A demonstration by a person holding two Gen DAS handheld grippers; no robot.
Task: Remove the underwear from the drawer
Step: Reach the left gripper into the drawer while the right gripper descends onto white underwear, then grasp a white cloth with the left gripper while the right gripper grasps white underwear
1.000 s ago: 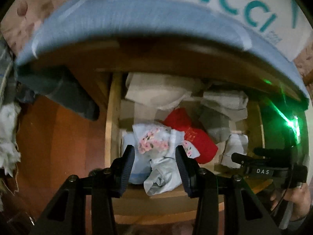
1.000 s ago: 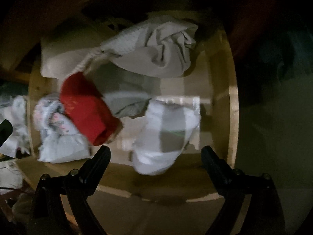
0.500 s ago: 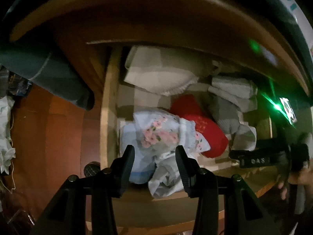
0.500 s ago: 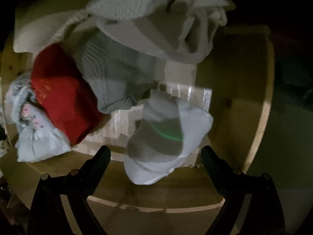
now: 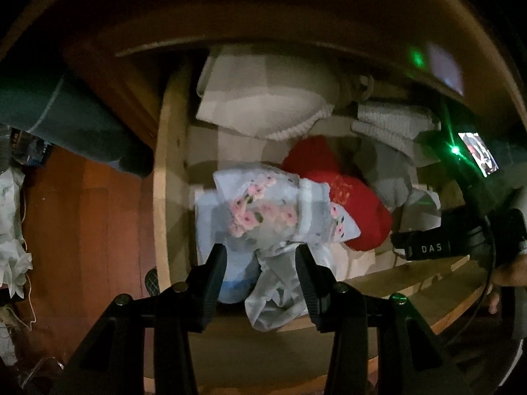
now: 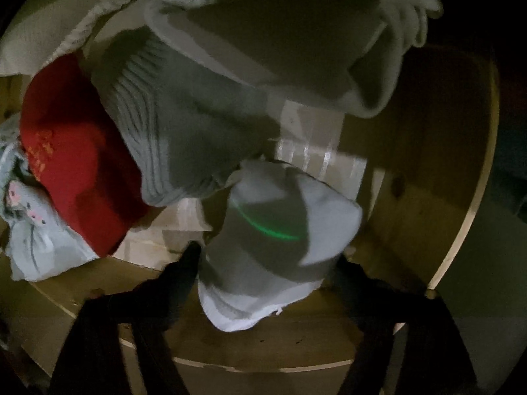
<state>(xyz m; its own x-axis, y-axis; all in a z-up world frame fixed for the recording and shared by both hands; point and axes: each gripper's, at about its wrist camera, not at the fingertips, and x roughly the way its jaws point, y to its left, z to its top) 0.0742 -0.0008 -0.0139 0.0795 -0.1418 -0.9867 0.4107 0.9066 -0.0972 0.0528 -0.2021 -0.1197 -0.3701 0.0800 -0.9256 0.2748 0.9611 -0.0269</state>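
Observation:
An open wooden drawer holds folded underwear. A pale blue floral piece lies at the front left, and my left gripper is open with its fingers on either side of its near end. A red piece lies beside it, also in the right wrist view. My right gripper is open around a white folded piece at the drawer's front. It also shows in the left wrist view. I cannot tell if the fingers touch the cloth.
Grey ribbed pieces and white knit pieces fill the back of the drawer. The drawer's front rim is just below the right gripper. A dark green cloth hangs left of the drawer over an orange-brown panel.
Both grippers have moved down and forward into the drawer. The right gripper now straddles the white piece, and the left fingers reach the floral piece.

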